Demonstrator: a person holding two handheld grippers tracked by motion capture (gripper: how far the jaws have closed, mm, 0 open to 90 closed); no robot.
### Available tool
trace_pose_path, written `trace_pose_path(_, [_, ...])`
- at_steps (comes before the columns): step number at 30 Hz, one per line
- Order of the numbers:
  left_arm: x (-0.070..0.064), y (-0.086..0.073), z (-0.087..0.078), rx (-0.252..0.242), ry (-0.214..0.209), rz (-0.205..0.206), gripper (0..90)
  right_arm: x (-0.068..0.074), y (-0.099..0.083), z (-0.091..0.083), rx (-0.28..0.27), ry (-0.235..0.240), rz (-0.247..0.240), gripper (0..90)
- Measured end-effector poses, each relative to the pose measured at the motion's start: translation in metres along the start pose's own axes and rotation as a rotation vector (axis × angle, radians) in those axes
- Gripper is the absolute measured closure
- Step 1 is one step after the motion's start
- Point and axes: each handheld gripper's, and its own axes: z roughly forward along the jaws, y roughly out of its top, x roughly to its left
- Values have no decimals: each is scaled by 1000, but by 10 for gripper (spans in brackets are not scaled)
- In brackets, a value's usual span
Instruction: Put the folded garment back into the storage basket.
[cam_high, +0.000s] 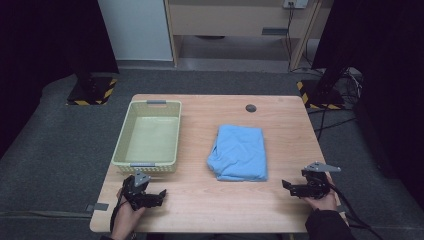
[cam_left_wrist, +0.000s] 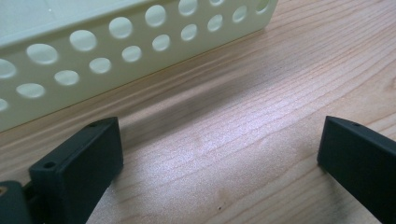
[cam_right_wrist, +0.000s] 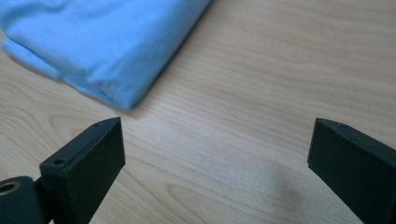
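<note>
I had the folded blue cloth (cam_high: 238, 152) lying flat near the middle of the table (cam_high: 200, 210), and I took it as my landmark: the pale perforated basket (cam_high: 148, 137) sat well to its left, apart from it, and looked empty. My left gripper (cam_high: 159, 195) rested near the table's front edge, left of the cloth and just in front of the basket's near wall, jaws spread wide with nothing between them. My right gripper (cam_high: 286, 185) sat right of the cloth's near corner, jaws equally wide and empty, pointing toward it. I judged the main risk was pinching only the top layer, so the fold would fall open on the lift; the layered edge (cam_right_wrist: 116, 95) in the right gripper view seemed loose, though blur made that hard to confirm. A low approach could also have pushed the cloth along the smooth wood, and the left gripper could have knocked the basket on its way across.
</note>
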Motion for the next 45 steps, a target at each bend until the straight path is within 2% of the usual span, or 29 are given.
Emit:
trace_pose_path(3, [0,0,0,0,0,0,0,4,6,-9,-65,25,5,53])
trace_pose_path(4, [0,0,0,0,0,0,0,4,6,-9,-65,25,5,53])
trace_pose_path(7, [0,0,0,0,0,0,0,6,11,-17,-135,51,24,47])
trace_pose_path(9, [0,0,0,0,0,0,0,8,16,-23,-146,61,50,52])
trace_pose_path(10, [0,0,0,0,0,0,0,10,19,-27,-166,69,55,54])
trace_pose_path(12, [0,0,0,0,0,0,0,10,21,-28,-170,85,59,53])
trace_pose_path(13, [0,0,0,0,0,0,0,10,22,-29,-170,96,74,49])
trace_pose_path(14, [0,0,0,0,0,0,0,9,24,-29,-177,119,110,48])
trace_pose_path(19, [0,0,0,0,1,0,0,8,30,-33,-204,133,133,50])
trace_pose_path(22, [0,0,0,0,1,0,0,8,33,-34,-214,135,133,51])
trace_pose_path(32, [0,0,0,0,0,0,0,10,51,-42,-257,101,100,46])
trace_pose_path(45, [0,0,0,0,1,0,0,29,82,-37,-251,97,28,20])
